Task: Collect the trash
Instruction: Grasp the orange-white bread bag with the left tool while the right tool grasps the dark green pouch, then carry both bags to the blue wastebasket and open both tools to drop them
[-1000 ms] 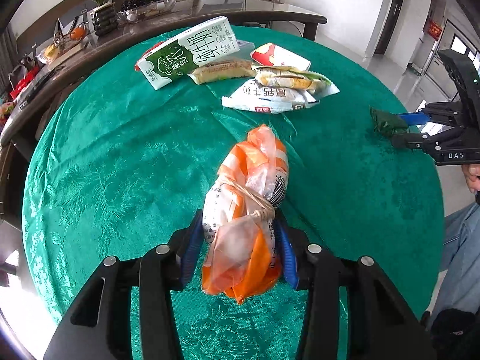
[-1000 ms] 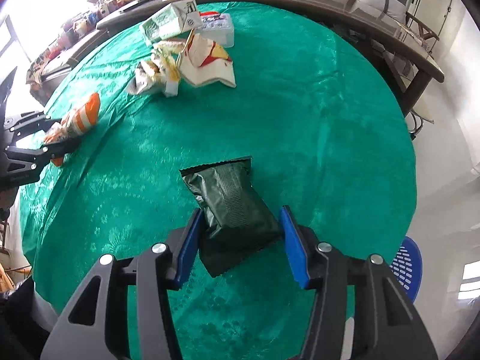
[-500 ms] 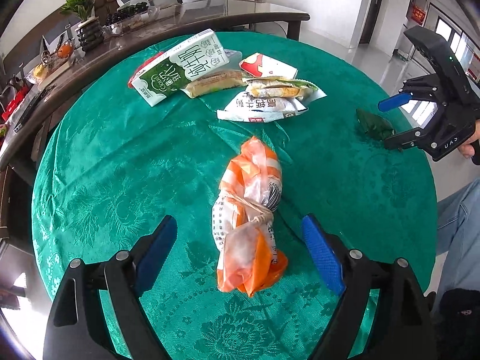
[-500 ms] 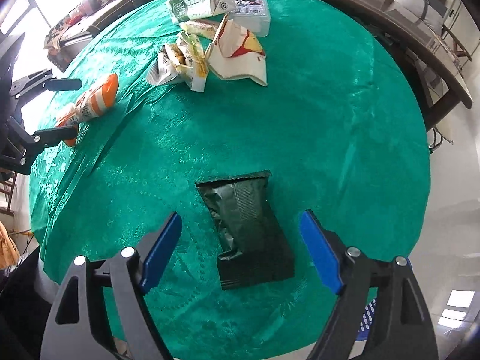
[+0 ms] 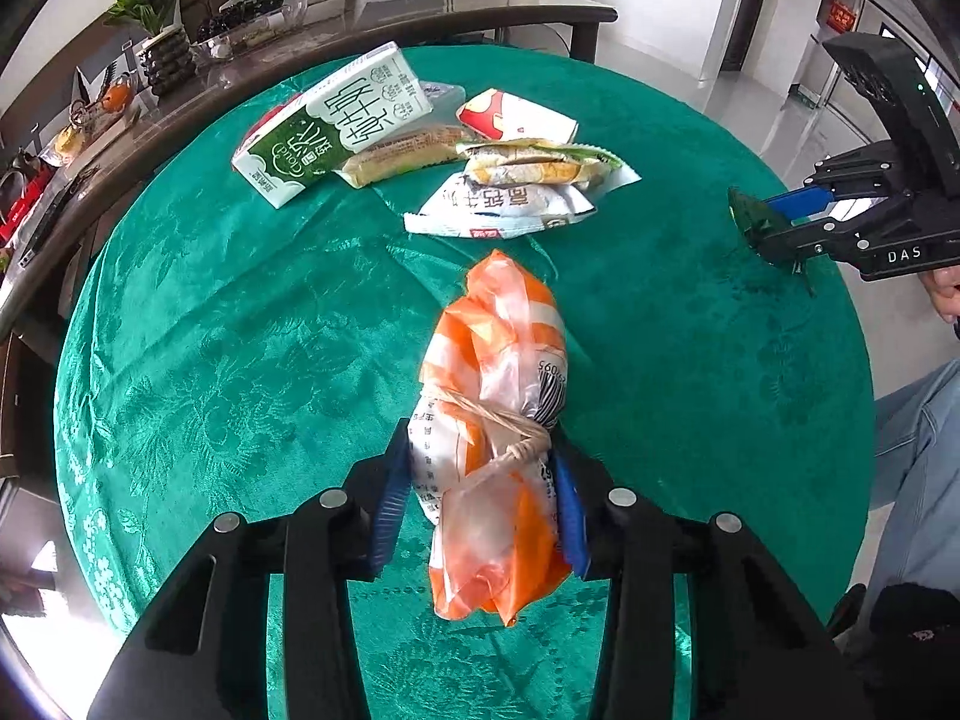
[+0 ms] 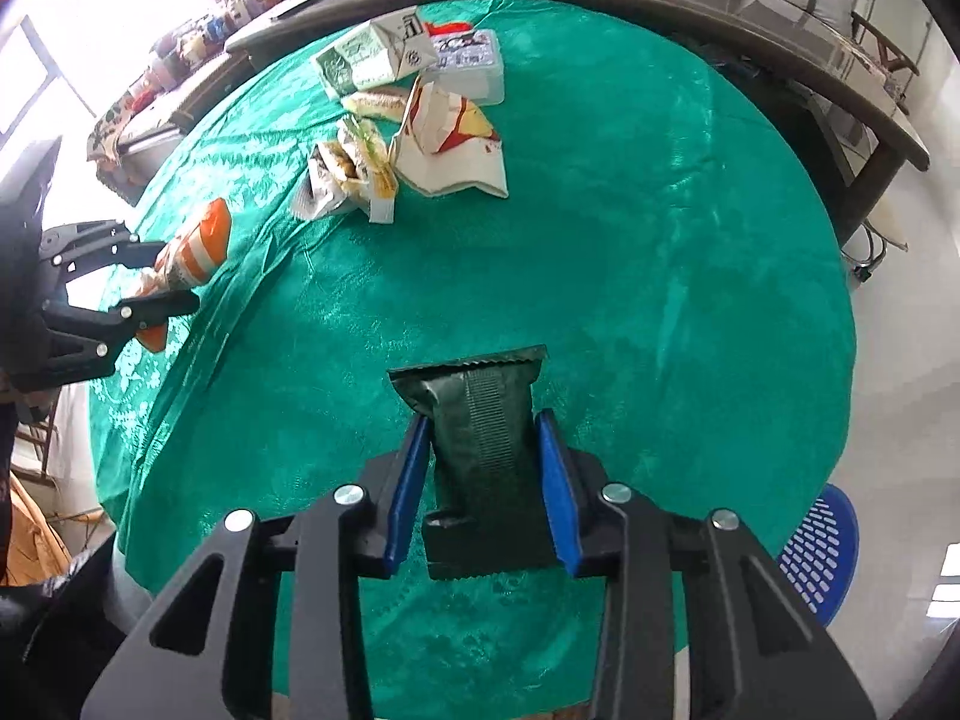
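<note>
My left gripper [image 5: 480, 492] is shut on an orange and white knotted plastic bag [image 5: 498, 396] that lies on the green tablecloth [image 5: 240, 330]. My right gripper [image 6: 483, 474] is shut on a dark green snack packet [image 6: 480, 420] near the table's edge. Each gripper shows in the other view: the right one [image 5: 774, 222] with the packet [image 5: 750, 216], the left one [image 6: 150, 282] with the bag [image 6: 192, 246]. A pile of trash lies at the far side: a green and white milk carton [image 5: 336, 120], several snack wrappers [image 5: 504, 198] and a red and white wrapper [image 5: 516, 117].
A blue perforated basket [image 6: 819, 546] stands on the floor beside the table at the right. A long dark table [image 5: 270, 66] with a plant [image 5: 153, 24], fruit and clutter runs behind the round table. A person's jeans-clad leg [image 5: 918, 450] is at the right.
Both grippers were shut a second ago, opened wide half a second ago, and are shut again now: the left on the orange bag, the right on the dark green packet.
</note>
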Available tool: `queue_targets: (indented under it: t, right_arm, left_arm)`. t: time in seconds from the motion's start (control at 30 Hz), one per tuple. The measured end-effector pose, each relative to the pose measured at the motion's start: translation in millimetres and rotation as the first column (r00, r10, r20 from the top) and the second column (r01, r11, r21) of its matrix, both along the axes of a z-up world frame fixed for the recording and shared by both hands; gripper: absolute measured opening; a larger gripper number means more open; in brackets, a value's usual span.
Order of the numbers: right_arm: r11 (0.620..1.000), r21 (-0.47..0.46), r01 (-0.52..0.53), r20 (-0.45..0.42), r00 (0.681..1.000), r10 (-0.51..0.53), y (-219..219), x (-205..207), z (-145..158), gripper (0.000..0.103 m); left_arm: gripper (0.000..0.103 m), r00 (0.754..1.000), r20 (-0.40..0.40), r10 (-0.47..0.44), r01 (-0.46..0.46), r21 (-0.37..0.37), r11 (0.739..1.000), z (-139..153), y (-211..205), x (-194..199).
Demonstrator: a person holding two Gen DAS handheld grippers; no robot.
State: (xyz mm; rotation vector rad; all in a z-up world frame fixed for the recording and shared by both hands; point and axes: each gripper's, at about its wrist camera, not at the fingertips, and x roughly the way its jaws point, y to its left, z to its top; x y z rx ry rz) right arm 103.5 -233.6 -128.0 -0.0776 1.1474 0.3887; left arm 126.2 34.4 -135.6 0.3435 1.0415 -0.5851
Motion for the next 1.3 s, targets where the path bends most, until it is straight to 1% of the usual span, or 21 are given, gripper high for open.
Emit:
queue_targets:
  t: [0.07, 0.17, 0.27, 0.33, 0.4, 0.5, 0.6, 0.67, 0.73, 0.8, 0.9, 1.0, 1.1, 1.17, 1.3]
  right_arm:
    - [0.997, 0.067, 0.041, 0.018, 0.999, -0.042, -15.1, -6.9, 5.8, 0.035]
    - [0.979, 0.174, 0.109, 0.027, 0.993, -0.116, -44.9, -16.8, 13.1, 0.035]
    - [0.946, 0.269, 0.179, 0.035, 0.98, -0.195, -74.6, -30.7, 18.5, 0.035]
    - [0.914, 0.331, 0.233, 0.035, 0.965, -0.258, -103.7, -44.0, 23.0, 0.035]
    - [0.889, 0.357, 0.288, 0.042, 0.946, -0.323, -135.4, -57.2, 27.6, 0.035]
    - [0.862, 0.359, 0.359, 0.053, 0.914, -0.403, -180.5, -75.0, 33.1, 0.035]
    - [0.814, 0.362, 0.454, 0.051, 0.862, -0.504, -238.1, -96.7, 28.1, 0.035]
    - [0.783, 0.364, 0.504, 0.049, 0.829, -0.557, -271.3, -109.0, 22.2, 0.035]
    - [0.75, 0.359, 0.555, 0.047, 0.792, -0.608, -303.1, -118.7, 12.9, 0.035]
    - [0.723, 0.334, 0.605, 0.048, 0.755, -0.654, -330.3, -124.6, 1.0, 0.035]
    - [0.687, 0.305, 0.659, 0.043, 0.711, -0.702, -363.5, -128.4, -19.1, 0.035]
    - [0.66, 0.284, 0.696, 0.035, 0.68, -0.732, -389.6, -130.1, -39.1, 0.035]
    - [0.626, 0.287, 0.726, 0.015, 0.65, -0.76, -413.1, -128.9, -61.6, 0.035]
    - [0.608, 0.288, 0.739, 0.004, 0.634, -0.773, -423.5, -129.0, -73.8, 0.035]
    - [0.575, 0.301, 0.761, -0.025, 0.609, -0.793, -442.8, -130.5, -96.8, 0.035]
  left_arm:
    - [0.041, 1.0, 0.01, 0.006, -0.006, -0.033, 0.999, 8.5, -5.4, -4.6]
    - [0.041, 1.0, 0.011, 0.005, -0.004, -0.092, 0.996, 20.2, -21.6, -12.4]
    - [0.041, 1.0, 0.011, -0.018, 0.02, -0.132, 0.991, 30.1, -52.9, -20.2]
    - [0.041, 0.999, 0.018, -0.049, 0.051, -0.157, 0.986, 37.6, -81.7, -30.3]
    - [0.041, 0.996, 0.023, -0.091, 0.094, -0.184, 0.978, 45.0, -115.5, -39.1]
    - [0.042, 0.987, 0.024, -0.156, 0.158, -0.216, 0.964, 51.7, -169.3, -51.0]
    - [0.042, 0.977, 0.027, -0.212, 0.213, -0.225, 0.951, 52.9, -230.2, -60.4]
    - [0.042, 0.969, 0.012, -0.248, 0.243, -0.243, 0.939, 50.3, -268.4, -65.6]
    - [0.042, 0.962, -0.002, -0.274, 0.265, -0.251, 0.931, 45.1, -310.4, -71.3]
    - [0.042, 0.956, -0.007, -0.293, 0.282, -0.248, 0.927, 37.3, -350.2, -75.6]
    - [0.042, 0.948, -0.023, -0.316, 0.302, -0.235, 0.924, 19.9, -406.0, -79.4]
    - [0.042, 0.945, -0.039, -0.326, 0.31, -0.221, 0.925, -2.7, -452.6, -76.9]
    - [0.042, 0.945, -0.07, -0.321, 0.299, -0.218, 0.929, -29.1, -492.1, -70.5]
    - [0.042, 0.944, -0.094, -0.317, 0.293, -0.212, 0.932, -46.8, -511.0, -64.1]
    - [0.042, 0.939, -0.127, -0.32, 0.293, -0.196, 0.936, -79.2, -532.4, -57.2]
